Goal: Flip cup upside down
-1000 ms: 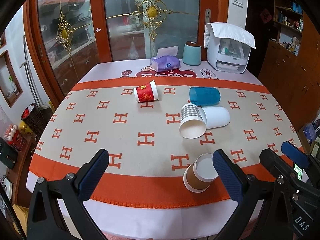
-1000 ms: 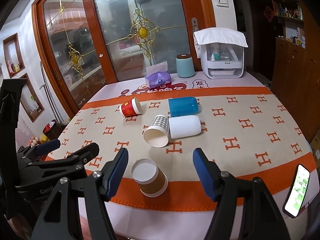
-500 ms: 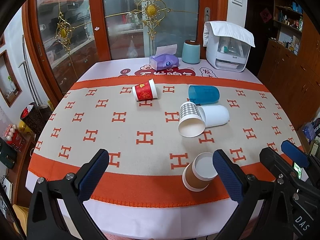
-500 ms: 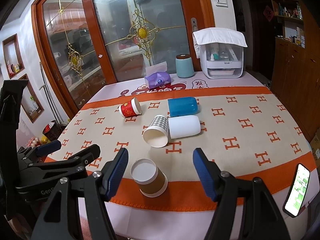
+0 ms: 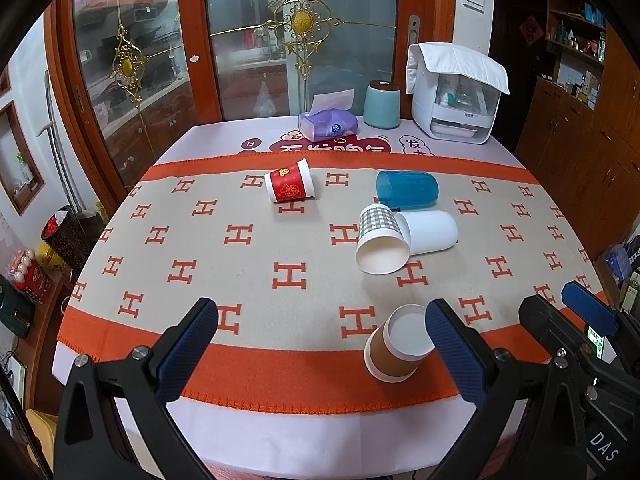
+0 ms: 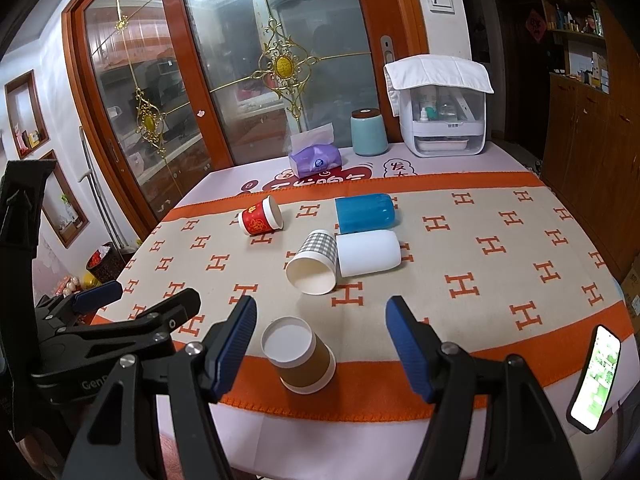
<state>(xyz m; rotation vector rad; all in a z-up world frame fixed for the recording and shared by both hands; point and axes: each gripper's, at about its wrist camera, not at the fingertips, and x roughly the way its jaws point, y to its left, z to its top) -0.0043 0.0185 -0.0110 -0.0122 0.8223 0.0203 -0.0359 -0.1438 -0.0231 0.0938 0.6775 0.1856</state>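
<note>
From my left wrist view, my left hand-held gripper [image 5: 318,338] gapes wide and holds nothing; the brown cup [image 5: 396,346] lies tipped on the bench [image 5: 280,432], just inside its right finger. From my right wrist view, my right hand-held gripper [image 6: 320,326] is spread wide and empty too, the brown cup [image 6: 302,356] between its fingers, nearer the left one.
</note>
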